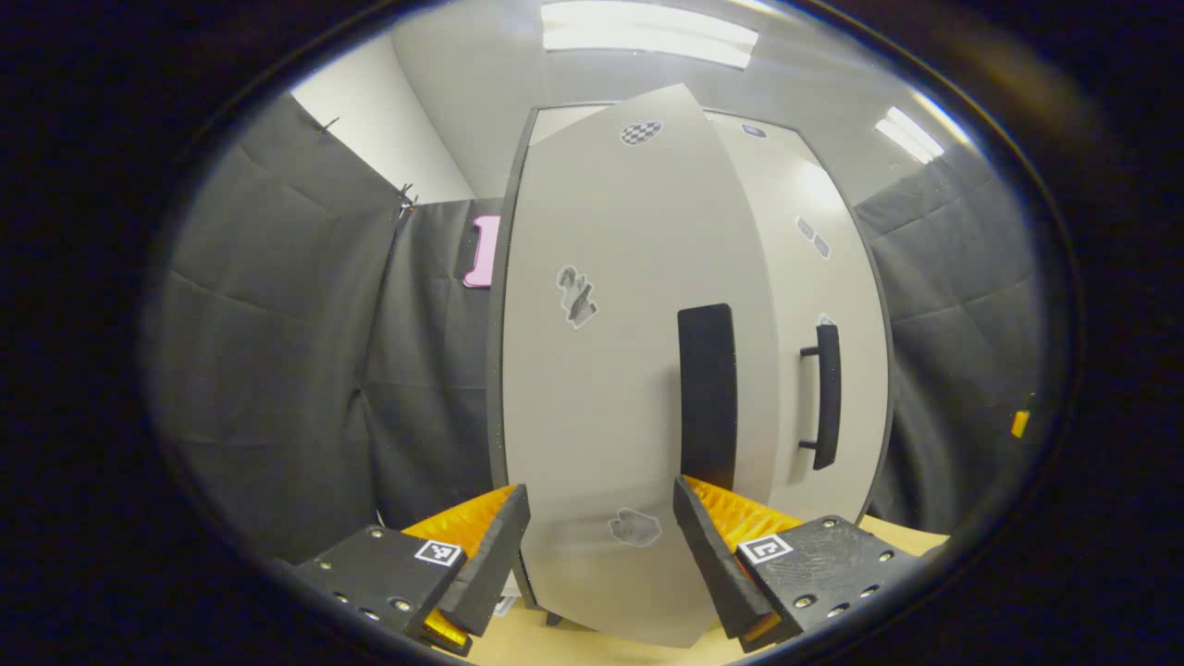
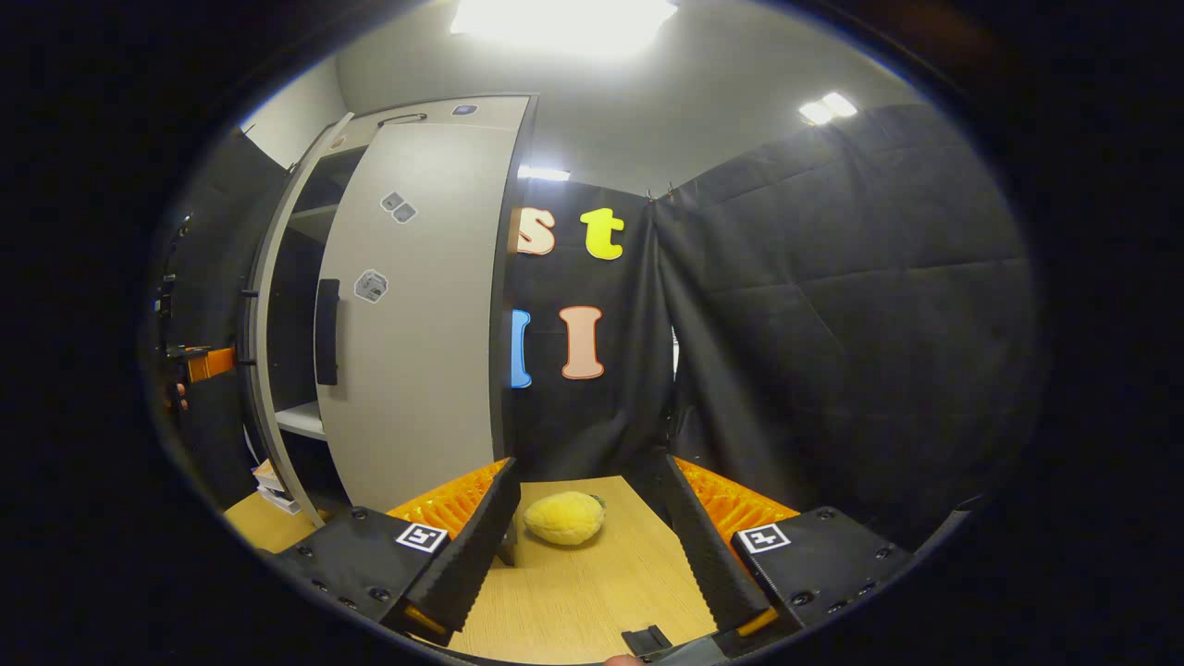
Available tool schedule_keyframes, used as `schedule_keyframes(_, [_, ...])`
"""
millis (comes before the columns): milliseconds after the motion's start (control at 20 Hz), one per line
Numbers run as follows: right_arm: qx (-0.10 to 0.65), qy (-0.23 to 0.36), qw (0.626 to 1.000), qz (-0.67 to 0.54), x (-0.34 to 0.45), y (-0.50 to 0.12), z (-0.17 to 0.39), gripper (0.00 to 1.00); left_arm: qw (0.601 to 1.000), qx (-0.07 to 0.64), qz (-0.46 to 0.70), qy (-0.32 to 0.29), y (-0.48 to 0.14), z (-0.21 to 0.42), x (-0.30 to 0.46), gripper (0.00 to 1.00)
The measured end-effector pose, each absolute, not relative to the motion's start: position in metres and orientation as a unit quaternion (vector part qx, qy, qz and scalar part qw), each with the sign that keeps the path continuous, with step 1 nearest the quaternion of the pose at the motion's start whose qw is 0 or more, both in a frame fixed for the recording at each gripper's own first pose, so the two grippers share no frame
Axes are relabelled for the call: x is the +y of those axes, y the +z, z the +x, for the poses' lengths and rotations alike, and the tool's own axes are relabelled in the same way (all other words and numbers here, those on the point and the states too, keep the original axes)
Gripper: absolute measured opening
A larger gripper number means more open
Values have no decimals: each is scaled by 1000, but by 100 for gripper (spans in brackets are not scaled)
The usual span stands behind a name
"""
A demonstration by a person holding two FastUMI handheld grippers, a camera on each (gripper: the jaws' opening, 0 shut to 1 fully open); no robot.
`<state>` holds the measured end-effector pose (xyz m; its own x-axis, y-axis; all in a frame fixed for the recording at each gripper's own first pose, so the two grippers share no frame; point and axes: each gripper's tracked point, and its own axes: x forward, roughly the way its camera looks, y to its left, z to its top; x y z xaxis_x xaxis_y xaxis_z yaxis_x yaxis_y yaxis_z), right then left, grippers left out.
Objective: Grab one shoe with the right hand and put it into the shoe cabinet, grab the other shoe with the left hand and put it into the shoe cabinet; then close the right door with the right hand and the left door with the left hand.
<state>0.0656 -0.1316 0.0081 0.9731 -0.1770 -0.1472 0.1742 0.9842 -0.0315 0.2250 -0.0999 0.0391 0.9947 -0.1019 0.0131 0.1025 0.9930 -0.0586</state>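
Before the cabinet (image 1: 518, 370), the left gripper (image 1: 601, 546) is held with its jaws open and empty, the face of the left door (image 1: 629, 370) lying between and just beyond the fingers. That door stands ajar, swung out ahead of the right door (image 1: 805, 305), so the gripper is judged to be placed for pushing the panel shut rather than for gripping it; the door's dark handle (image 1: 708, 398) sits just above the right-hand finger.

In the right gripper view the right gripper (image 2: 587, 546) is also open and empty, held above the worktop (image 2: 573, 592) away from the cabinet. The right door is seen there shut flush, while a dark gap with a shelf (image 2: 301, 421) remains at its left, where the left door hangs open (the left gripper shows small beside that gap). A yellow plush toy (image 2: 564, 516) lies on the worktop near the cabinet's right corner, untouched.

No shoes can be made out in the gap; whether both are inside cannot be told. By the doors, the closing of the left door appears to be what is left.
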Motion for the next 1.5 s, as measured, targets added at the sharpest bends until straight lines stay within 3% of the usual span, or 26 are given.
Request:
schedule_keyframes(300, [72,-63,995,1,-116,8,69,98,998,-4,-23,-51,42,213,-95,99])
schedule_keyframes(600, [65,-1,998,6,-85,13,69,98,1000,-6,-11,-16,53,151,-61,99])
schedule_keyframes(650, [63,6,998,3,-82,14,68,98,1000,-6,-10,-12,52,141,-57,92])
schedule_keyframes(700, [62,11,998,-1,-81,14,65,98,1000,-4,-9,-7,52,131,-53,92])
schedule_keyframes(1500, [29,-1,1000,10,-72,45,24,98,1000,11,9,8,48,50,5,92])
